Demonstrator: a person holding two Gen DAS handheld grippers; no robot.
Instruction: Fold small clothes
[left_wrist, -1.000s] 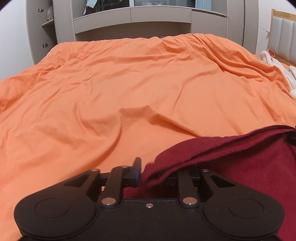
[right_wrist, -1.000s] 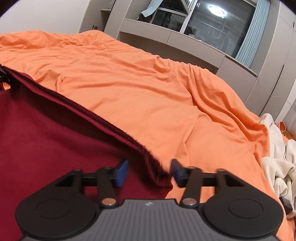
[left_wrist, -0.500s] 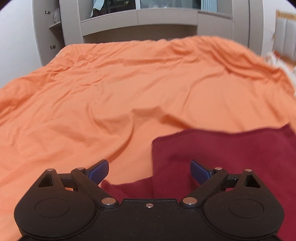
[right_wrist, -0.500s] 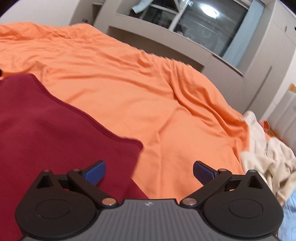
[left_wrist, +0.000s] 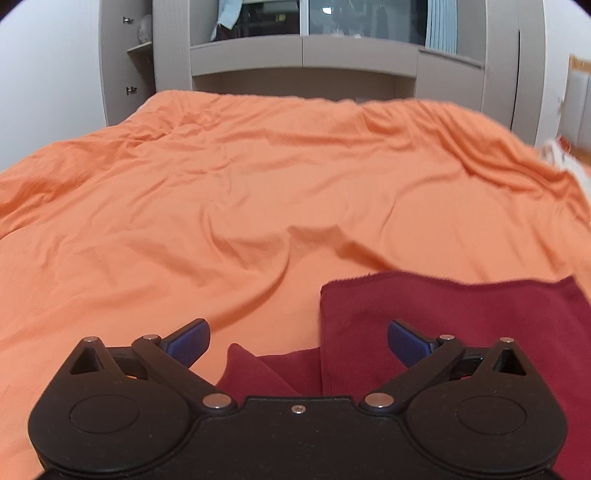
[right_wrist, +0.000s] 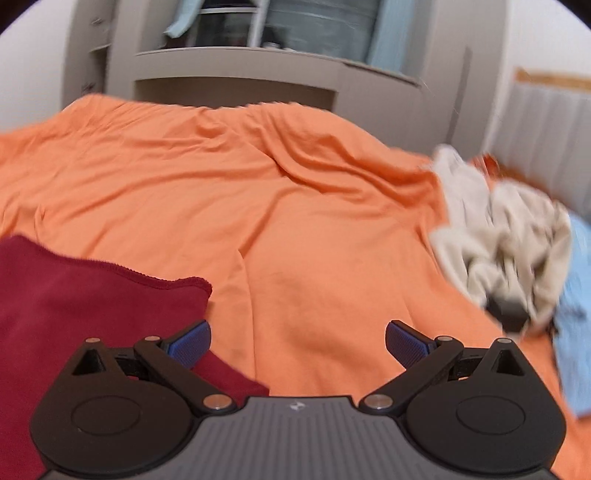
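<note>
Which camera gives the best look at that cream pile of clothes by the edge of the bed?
The right wrist view: the cream pile of clothes fills its right side, crumpled and somewhat blurred, beside a light blue garment. The left wrist view catches only a blurred whitish sliver at its right edge.

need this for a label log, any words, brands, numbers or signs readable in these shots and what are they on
No readable text in either view.
Right gripper: a small pale emblem on its grey body, a mark and not letters.
Red cloth, orange bedsheet, pile of pale clothes: no tag or print shows; that view is blurred.
</note>
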